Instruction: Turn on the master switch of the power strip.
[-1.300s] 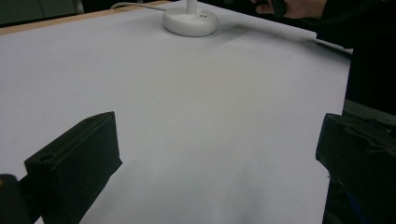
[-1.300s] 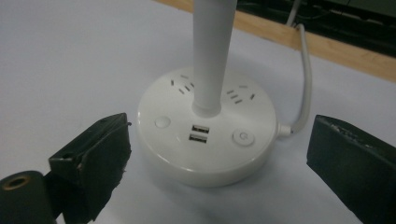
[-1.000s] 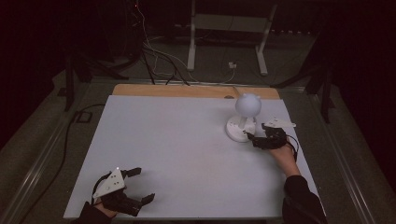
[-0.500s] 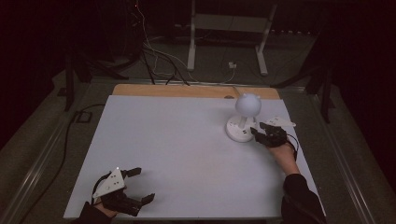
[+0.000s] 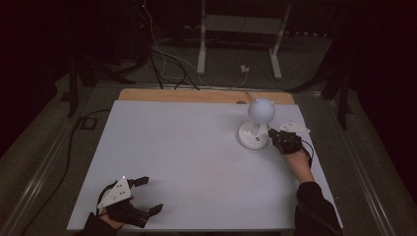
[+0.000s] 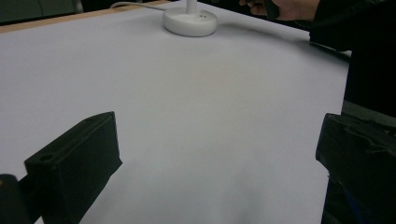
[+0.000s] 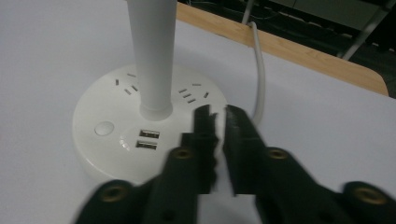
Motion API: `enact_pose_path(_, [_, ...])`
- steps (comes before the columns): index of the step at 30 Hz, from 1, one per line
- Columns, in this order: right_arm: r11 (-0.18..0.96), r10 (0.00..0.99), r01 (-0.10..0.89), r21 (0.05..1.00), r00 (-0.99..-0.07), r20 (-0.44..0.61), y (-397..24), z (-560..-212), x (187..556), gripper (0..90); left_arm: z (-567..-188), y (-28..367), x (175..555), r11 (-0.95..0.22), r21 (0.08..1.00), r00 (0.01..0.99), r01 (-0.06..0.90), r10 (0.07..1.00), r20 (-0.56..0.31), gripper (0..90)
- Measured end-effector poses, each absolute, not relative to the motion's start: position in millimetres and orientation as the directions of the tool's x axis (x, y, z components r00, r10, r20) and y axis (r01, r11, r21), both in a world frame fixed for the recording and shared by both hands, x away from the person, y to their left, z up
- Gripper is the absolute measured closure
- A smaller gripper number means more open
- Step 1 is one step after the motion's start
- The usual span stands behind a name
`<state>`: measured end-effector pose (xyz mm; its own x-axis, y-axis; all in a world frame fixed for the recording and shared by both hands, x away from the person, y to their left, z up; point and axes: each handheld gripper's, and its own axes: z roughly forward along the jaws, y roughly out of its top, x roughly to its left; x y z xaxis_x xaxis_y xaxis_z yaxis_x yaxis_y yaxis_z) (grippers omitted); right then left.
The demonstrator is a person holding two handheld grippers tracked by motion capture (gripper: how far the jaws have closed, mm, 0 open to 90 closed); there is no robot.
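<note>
Right forearm reaches in from the bottom right of the high view, dark sleeve pushed up the table's right side, and the right gripper sits level at the edge of the lamp base. In the right gripper view the right gripper's tips have just been closing and now stand pressed nearly together, a thin slit between them, nothing pinched. They hover right over the near rim of the base; whether they touch it, hard to say.

The left gripper rests low at the near left corner of the white table, well apart from the lamp, its grey plate on top, jaws spread wide and empty. Its own view looks across bare table to the base far off.

The lamp stands upright at the far right of the table: a round flat base, a white stem rising straight from its middle, a round white head on top. Long axis vertical. The base carries two USB ports, a round button to their left and slotted sockets around the stem. A white cord runs from the base's back toward the wooden strip at the far edge.
</note>
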<state>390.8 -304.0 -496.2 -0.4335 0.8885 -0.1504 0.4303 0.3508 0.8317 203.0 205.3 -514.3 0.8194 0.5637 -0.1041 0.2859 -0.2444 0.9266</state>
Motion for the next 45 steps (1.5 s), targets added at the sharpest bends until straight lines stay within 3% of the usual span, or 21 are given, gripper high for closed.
enact_pose_path(14, [0.338, 0.887, 0.462, 0.82, -0.447, -0.114, -296, -502, 399, 90.0, -515, 205, 203, -0.244, 0.926, 0.819, 0.287, 0.564, -0.105, 0.3])
enact_pose_path(45, [0.346, 0.895, 0.473, 0.81, -0.425, -0.135, -291, -514, 404, 90.0, -515, 204, 203, -0.246, 0.925, 0.819, 0.289, 0.563, -0.106, 0.3])
